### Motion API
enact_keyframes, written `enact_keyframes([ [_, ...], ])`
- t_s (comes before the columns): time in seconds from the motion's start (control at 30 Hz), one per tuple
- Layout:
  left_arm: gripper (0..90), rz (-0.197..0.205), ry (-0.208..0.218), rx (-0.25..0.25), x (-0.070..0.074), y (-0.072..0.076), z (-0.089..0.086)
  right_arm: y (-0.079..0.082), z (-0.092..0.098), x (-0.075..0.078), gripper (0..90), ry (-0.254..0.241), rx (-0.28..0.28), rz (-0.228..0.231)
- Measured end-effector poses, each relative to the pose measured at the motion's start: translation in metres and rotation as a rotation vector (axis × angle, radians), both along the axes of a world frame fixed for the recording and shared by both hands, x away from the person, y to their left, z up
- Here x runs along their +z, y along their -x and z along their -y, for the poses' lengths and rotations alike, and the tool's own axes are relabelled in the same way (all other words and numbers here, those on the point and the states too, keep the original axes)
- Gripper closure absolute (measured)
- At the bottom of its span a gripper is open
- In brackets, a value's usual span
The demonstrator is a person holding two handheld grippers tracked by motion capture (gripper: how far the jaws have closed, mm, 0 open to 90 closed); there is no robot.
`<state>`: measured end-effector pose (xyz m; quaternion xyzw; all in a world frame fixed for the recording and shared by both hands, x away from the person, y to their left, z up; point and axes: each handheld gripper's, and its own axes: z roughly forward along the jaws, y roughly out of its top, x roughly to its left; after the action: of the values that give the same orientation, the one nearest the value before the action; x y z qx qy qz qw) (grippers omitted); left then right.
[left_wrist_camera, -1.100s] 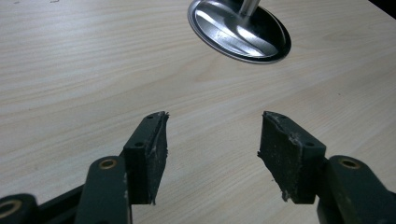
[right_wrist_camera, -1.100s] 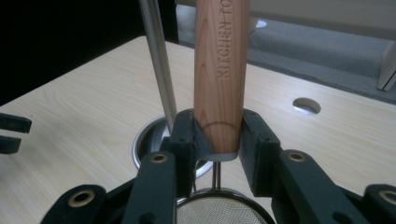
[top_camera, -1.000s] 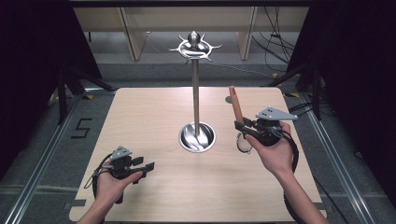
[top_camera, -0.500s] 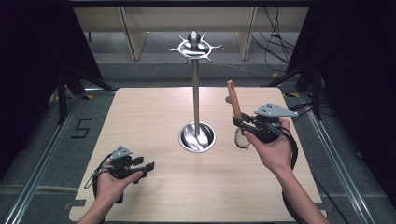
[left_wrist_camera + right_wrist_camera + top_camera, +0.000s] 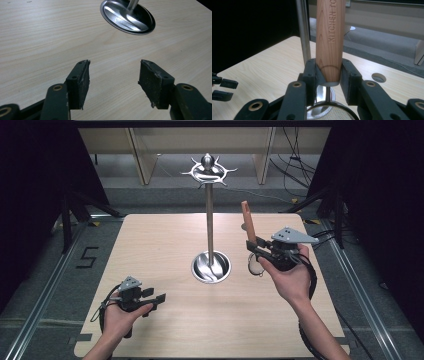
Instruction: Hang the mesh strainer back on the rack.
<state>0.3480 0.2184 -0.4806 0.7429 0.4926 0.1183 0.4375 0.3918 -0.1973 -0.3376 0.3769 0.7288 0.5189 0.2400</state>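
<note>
The wooden handle (image 5: 330, 40) has letters cut into its side. They run along the length of the handle, so they read sideways in the right gripper view. The first word is "KITCHEN". After it come the letters "TO", and then the top edge of the picture cuts the rest off, so the whole second word cannot be read.

On the grey floor (image 5: 60, 285) to the left of the table, in the high view, there is a big black number "5" (image 5: 88, 257). It is made of dark strips stuck on the floor.

No other words or numbers can be read.
</note>
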Motion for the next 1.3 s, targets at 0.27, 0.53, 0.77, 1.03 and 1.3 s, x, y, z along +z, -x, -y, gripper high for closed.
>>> enact_keyframes([
  [0.27, 40.7, 0.005, 0.006, 0.003, 0.000, 0.000, 0.000, -0.003, -0.003, 0.002, 69.5, 0.000, 0.010, 0.020],
  [0.53, 40.7, 0.005, 0.022, 0.008, 0.000, 0.000, 0.001, -0.001, -0.008, 0.005, 69.5, -0.023, 0.000, 0.026],
  [0.77, 40.8, 0.008, 0.020, 0.007, 0.000, 0.000, 0.001, -0.003, -0.008, 0.004, 69.5, -0.022, 0.001, 0.023],
  [1.03, 40.8, 0.009, 0.020, 0.004, 0.001, 0.000, 0.001, -0.004, -0.011, 0.005, 69.5, -0.037, 0.002, 0.014],
  [1.3, 40.7, 0.010, 0.020, 0.003, 0.001, 0.000, 0.001, -0.006, -0.010, 0.012, 69.5, -0.035, -0.010, 0.069],
])
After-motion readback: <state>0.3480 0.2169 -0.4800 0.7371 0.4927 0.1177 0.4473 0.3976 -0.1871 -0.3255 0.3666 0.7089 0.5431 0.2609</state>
